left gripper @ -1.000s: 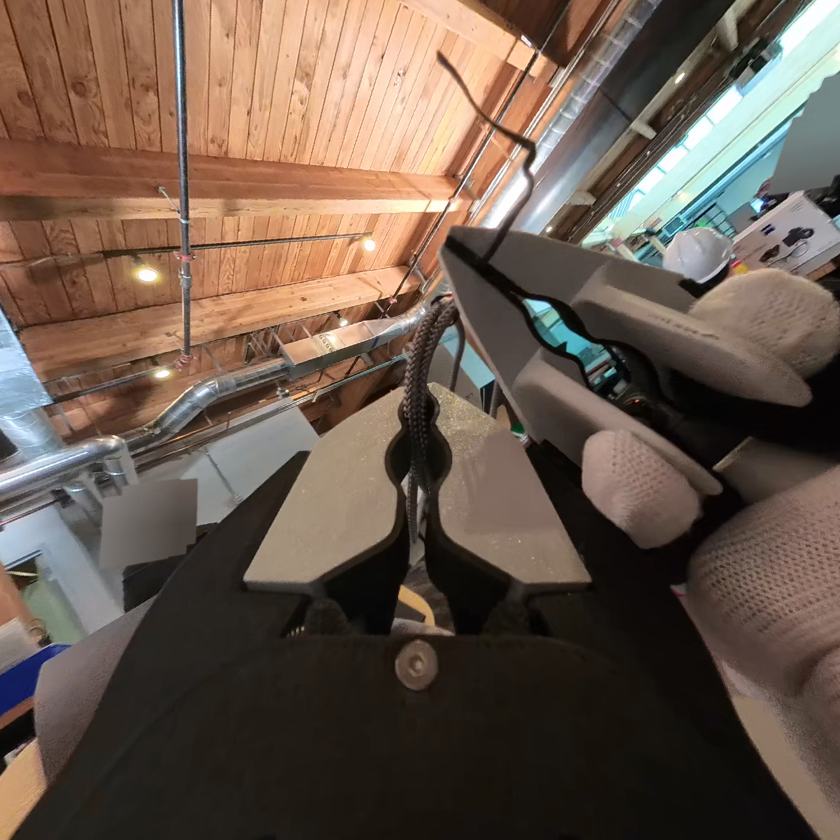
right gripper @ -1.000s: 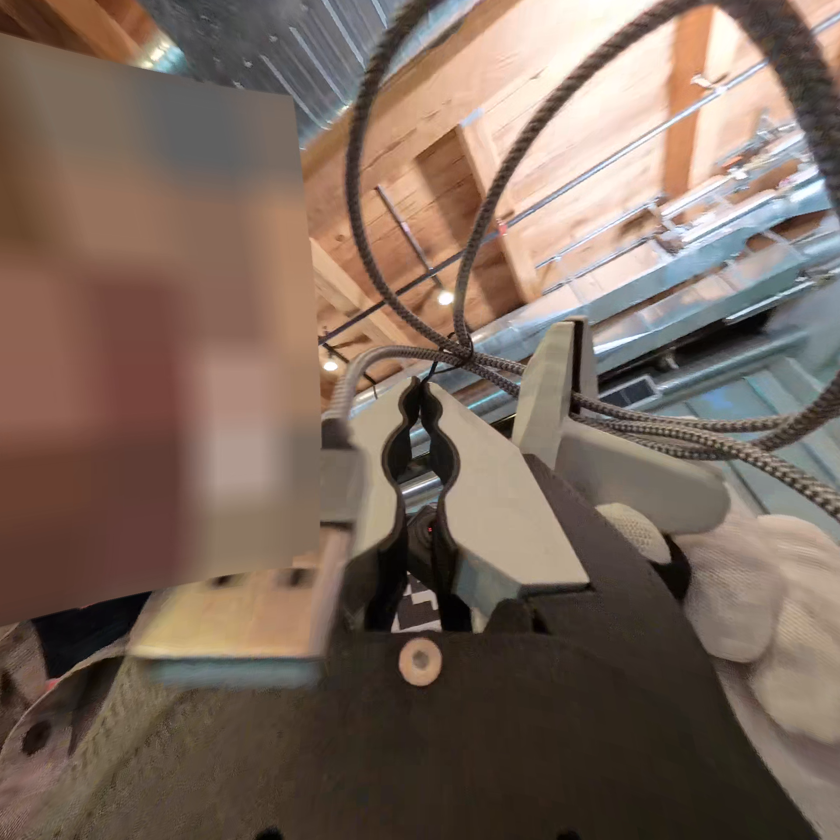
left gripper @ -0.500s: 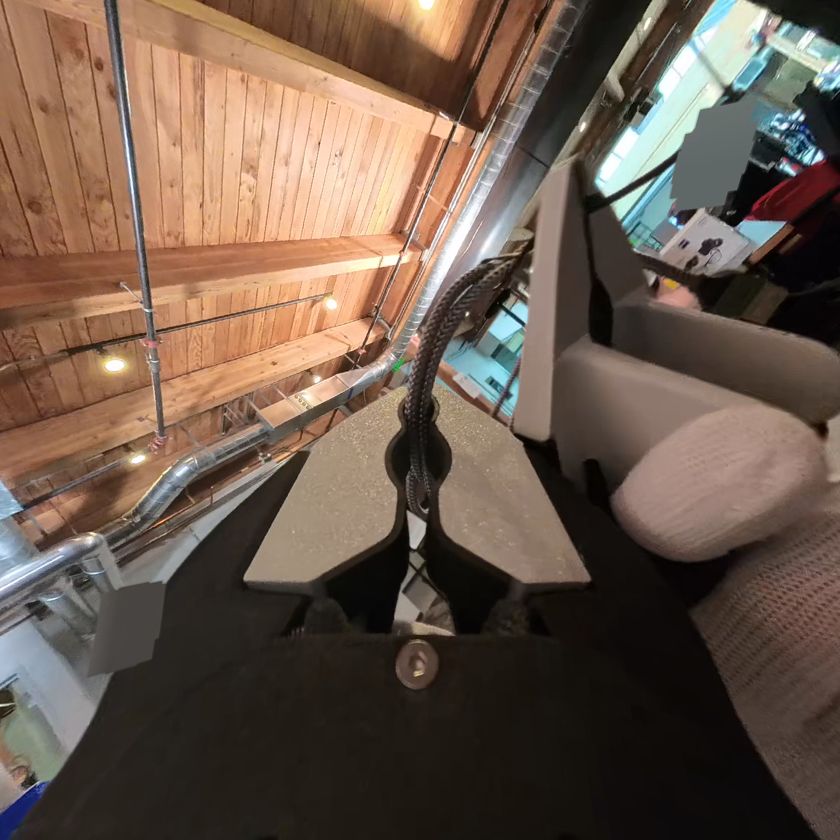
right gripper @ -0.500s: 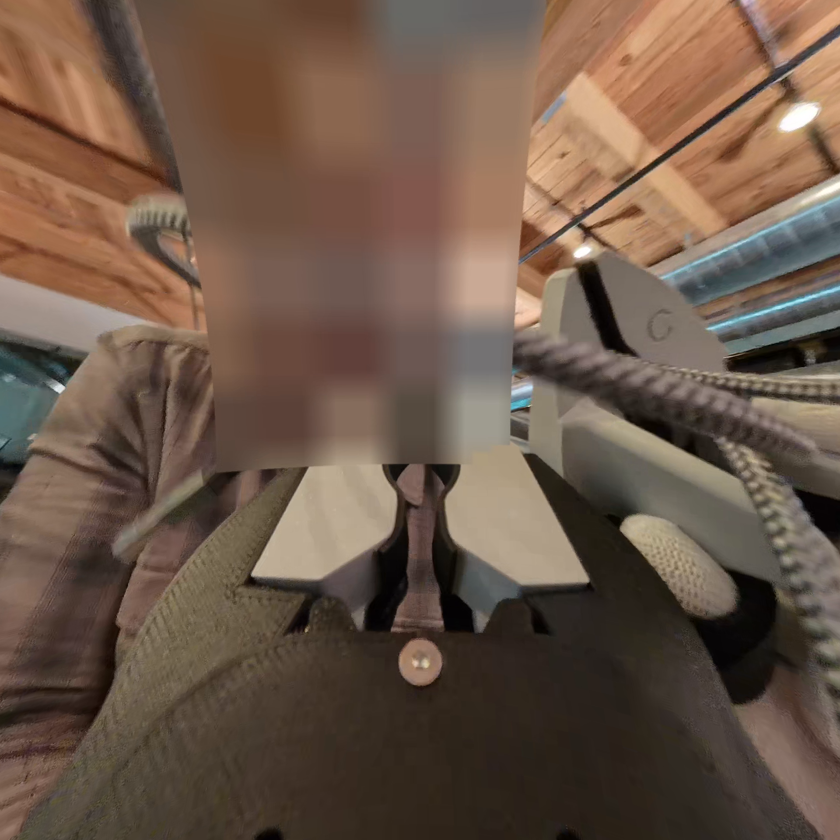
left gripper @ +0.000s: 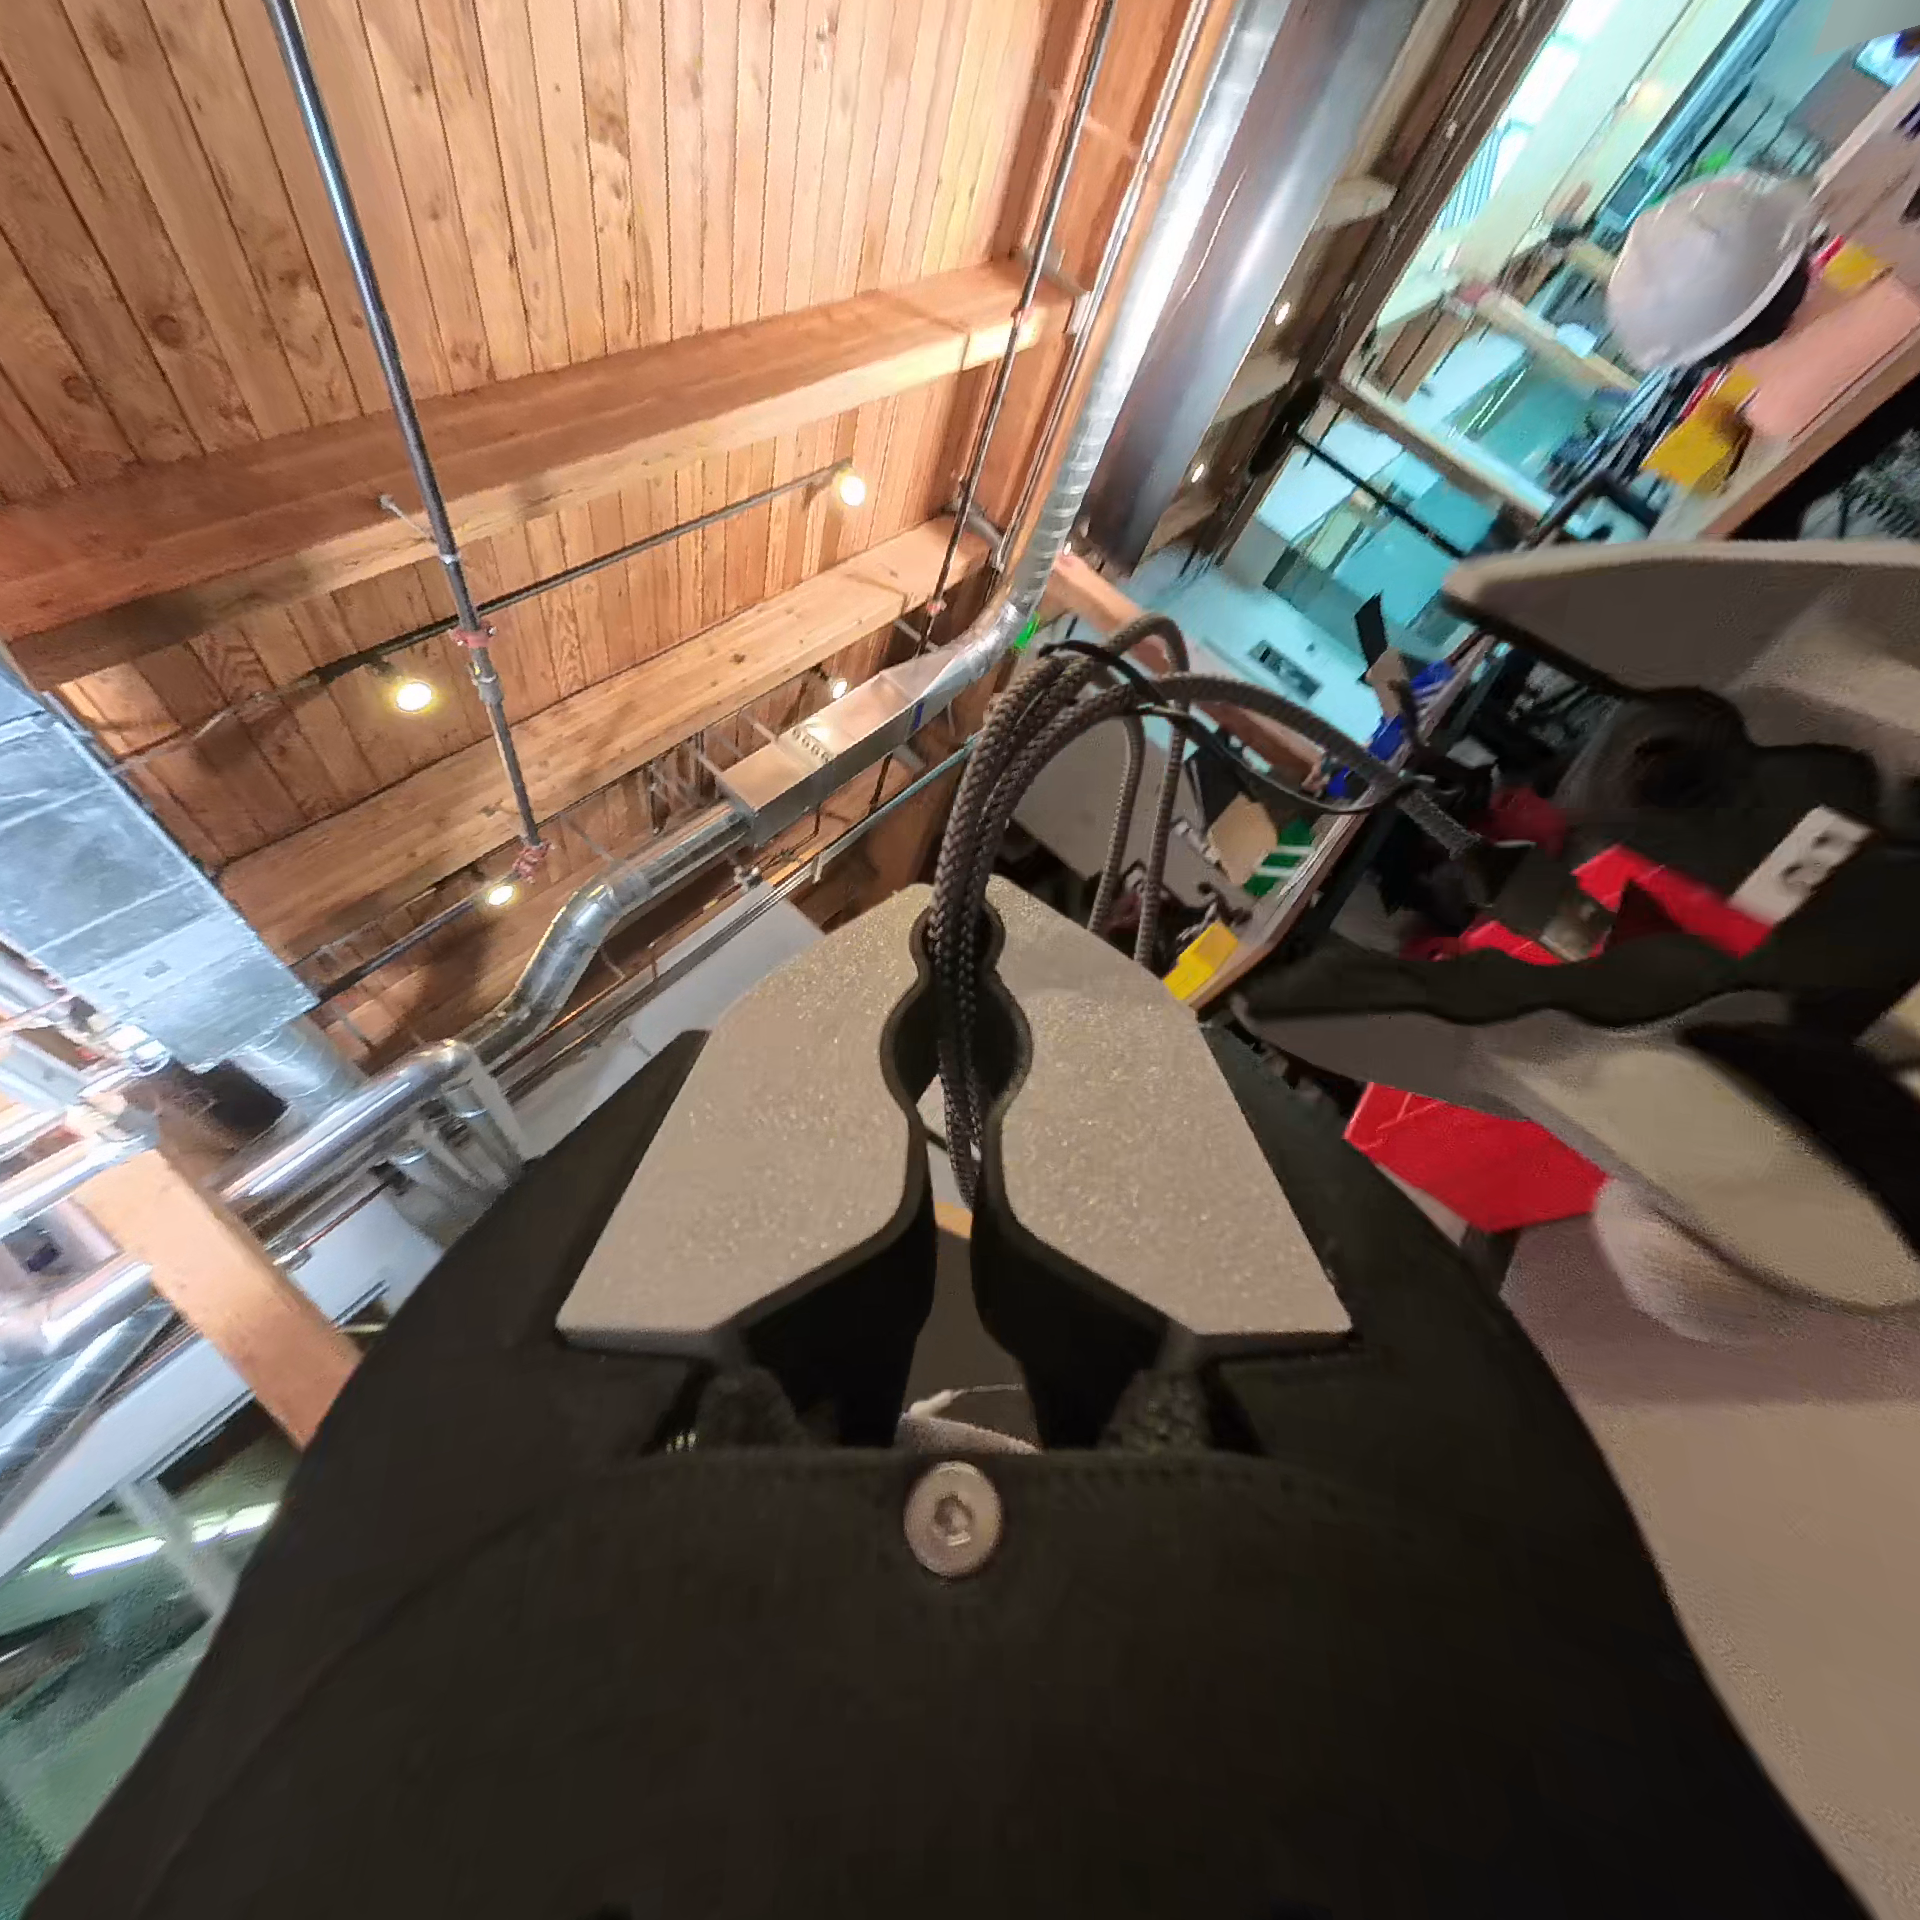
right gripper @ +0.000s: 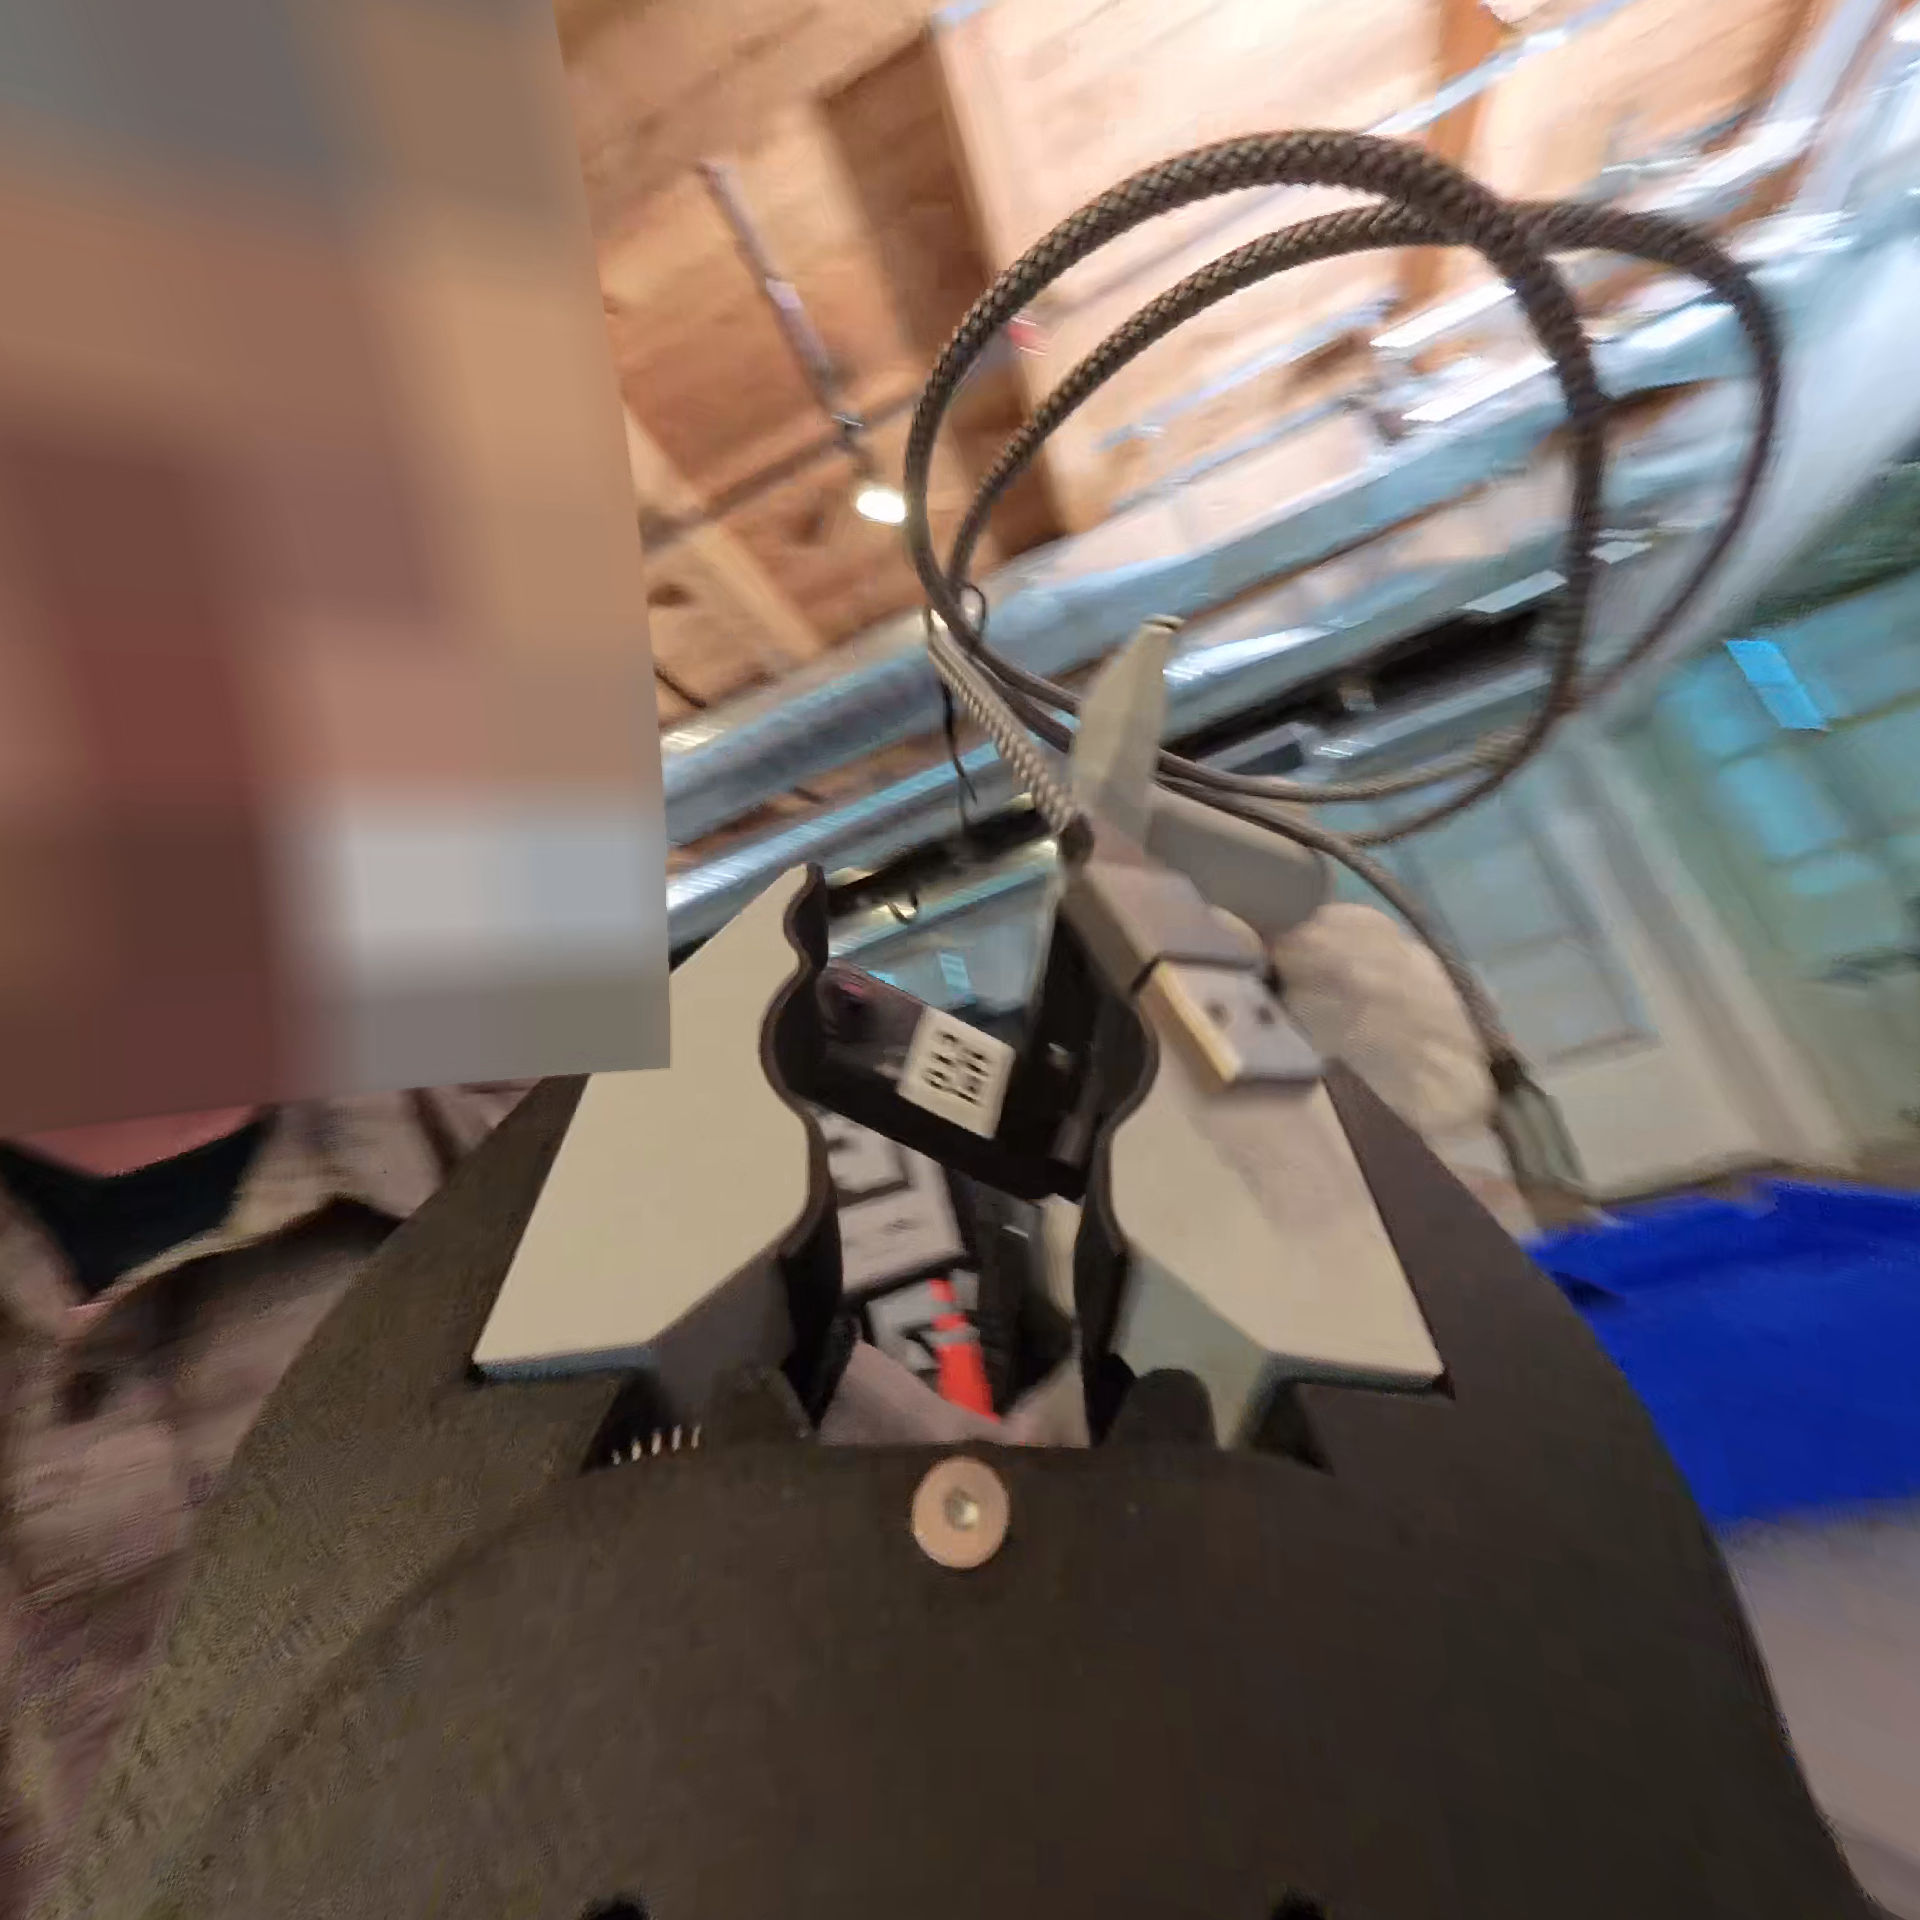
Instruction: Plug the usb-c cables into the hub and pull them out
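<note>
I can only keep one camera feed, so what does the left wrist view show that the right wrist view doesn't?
Only the left wrist view: the left hand-held gripper shut on the cable, a white hard hat, a red bin.
Only the right wrist view: the right hand-held gripper open, a metal USB plug on the cable's end, a blue bin.
Both: the looped braided cable and the wooden ceiling.

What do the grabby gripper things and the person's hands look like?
Each gripper, left gripper and right gripper, has two flat grey fingers with wavy black inner edges, set in a black textured body with one silver screw in the middle. The person wears white knit gloves.
</note>
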Demonstrator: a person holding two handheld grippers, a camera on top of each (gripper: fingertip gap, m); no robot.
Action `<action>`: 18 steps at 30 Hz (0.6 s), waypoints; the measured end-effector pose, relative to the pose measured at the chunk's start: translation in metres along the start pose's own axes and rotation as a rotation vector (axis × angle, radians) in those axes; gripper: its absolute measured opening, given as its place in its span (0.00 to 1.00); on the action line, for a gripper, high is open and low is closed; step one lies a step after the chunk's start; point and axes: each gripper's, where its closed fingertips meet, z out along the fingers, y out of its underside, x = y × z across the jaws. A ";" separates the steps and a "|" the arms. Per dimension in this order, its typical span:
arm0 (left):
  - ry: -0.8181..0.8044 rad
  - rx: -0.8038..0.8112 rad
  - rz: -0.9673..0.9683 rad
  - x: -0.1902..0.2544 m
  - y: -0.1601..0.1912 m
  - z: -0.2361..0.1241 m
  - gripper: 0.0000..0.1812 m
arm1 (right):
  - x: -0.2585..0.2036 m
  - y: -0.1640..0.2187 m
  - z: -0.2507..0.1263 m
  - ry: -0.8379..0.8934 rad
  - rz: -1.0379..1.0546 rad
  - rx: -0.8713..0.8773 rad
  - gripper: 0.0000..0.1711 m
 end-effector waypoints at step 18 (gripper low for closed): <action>-0.090 -0.434 0.343 0.012 0.068 0.014 0.01 | 0.055 -0.049 -0.031 1.234 -1.105 -0.567 0.14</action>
